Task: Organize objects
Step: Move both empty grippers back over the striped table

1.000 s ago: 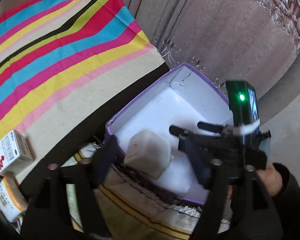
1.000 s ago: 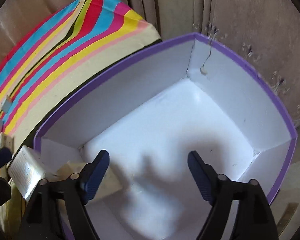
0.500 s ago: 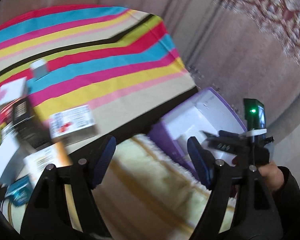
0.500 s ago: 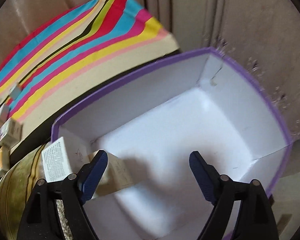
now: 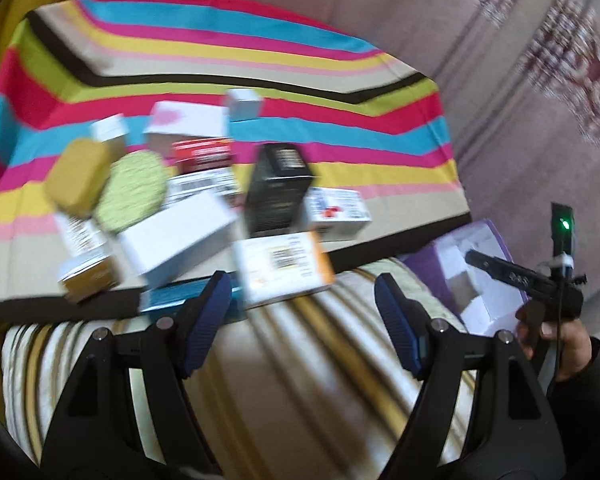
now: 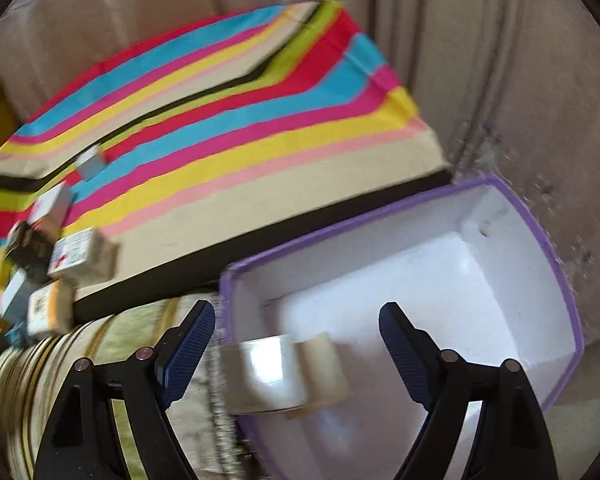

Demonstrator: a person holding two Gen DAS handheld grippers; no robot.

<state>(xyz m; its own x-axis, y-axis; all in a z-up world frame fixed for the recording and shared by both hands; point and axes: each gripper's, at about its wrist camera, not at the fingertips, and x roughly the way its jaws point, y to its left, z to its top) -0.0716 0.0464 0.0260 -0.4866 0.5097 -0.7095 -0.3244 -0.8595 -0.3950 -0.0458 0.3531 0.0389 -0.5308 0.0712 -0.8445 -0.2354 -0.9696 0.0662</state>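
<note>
Boxes [image 5: 236, 208] lie heaped on the near left part of the striped bed [image 5: 340, 64], the orange-and-white carton [image 5: 284, 266] and a teal box [image 5: 180, 296] right at its near edge, a black box [image 5: 276, 192] and a red-marked white one [image 5: 336, 212] just behind. The purple box [image 6: 556, 264], white inside, sits on the floor rug off the bed's near right corner, and one pale packet [image 6: 284, 372] already rests against its near left wall.

Both tools stand released with nothing between the jaws. The left tool [image 5: 300, 316] hangs over the rug just short of the heap, aimed at the near-edge cartons. The right tool [image 6: 296, 344] hovers above the purple box, over the packet but not pressing it; a hand [image 5: 556, 344] carries it in the left view.

By my reading the step in hand is the reach for the next box, with most of the pile not yet moved. The next move calls for straddling one carton cleanly, likely the orange-and-white one, without nudging its neighbours off the edge.
</note>
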